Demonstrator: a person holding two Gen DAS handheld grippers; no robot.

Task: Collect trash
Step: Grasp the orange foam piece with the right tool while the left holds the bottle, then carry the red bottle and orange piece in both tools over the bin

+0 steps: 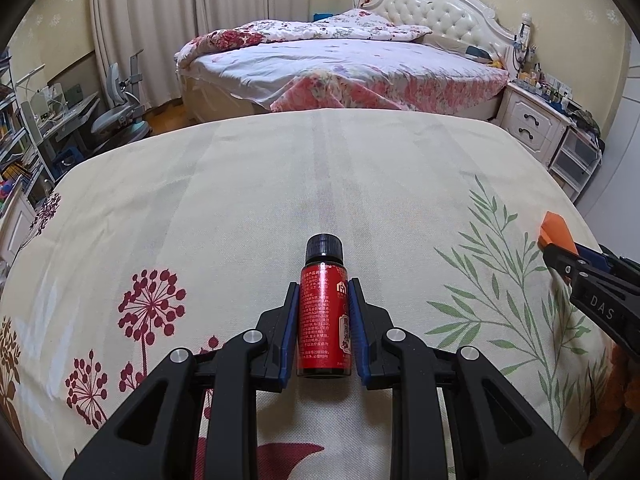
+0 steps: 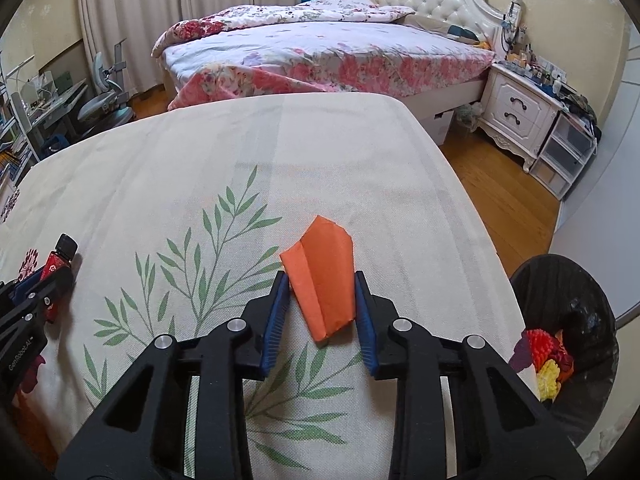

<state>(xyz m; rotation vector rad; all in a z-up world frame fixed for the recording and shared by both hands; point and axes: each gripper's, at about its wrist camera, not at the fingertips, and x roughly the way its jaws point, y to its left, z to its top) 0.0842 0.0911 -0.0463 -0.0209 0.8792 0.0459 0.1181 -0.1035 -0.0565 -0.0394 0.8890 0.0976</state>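
A small red bottle with a black cap lies lengthwise on the cream floral tablecloth, cap pointing away. My left gripper is shut on its body, both blue pads against its sides. A folded orange paper lies on the cloth between the blue pads of my right gripper, which touch its two edges; it is shut on the paper. In the left wrist view the right gripper and the orange paper show at the right edge. The right wrist view has the left gripper and bottle at its left edge.
A black-lined trash bin stands on the floor beside the table's right edge, with red and yellow scraps inside. Beyond the table are a bed, a white nightstand and wooden floor. A desk chair stands far left.
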